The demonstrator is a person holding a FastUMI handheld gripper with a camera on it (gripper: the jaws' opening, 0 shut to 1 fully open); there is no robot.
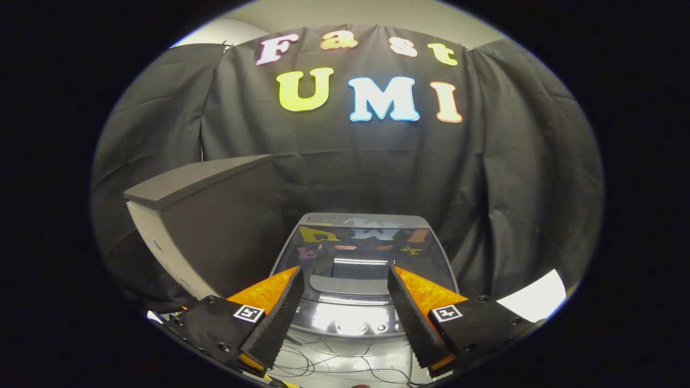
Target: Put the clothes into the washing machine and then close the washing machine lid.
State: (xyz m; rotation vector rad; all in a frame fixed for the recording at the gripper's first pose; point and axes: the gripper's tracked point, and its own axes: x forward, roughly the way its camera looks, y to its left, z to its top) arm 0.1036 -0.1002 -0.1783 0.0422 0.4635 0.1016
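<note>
Gripper (343, 288) held above the front of the washing machine (372, 345), fingers (280, 315) spread wide apart with nothing between them. Washing machine lid (366, 242) lying flat and shut just ahead of the fingertips, glossy dark top mirroring the booth wall. Row of small round buttons (360, 327) on the shiny control panel, seen in the gap between the fingers. Thin loose wires (323, 369) trailing across the pale front below the panel. Grey box (210, 215) standing just beside the machine, to its left.
</note>
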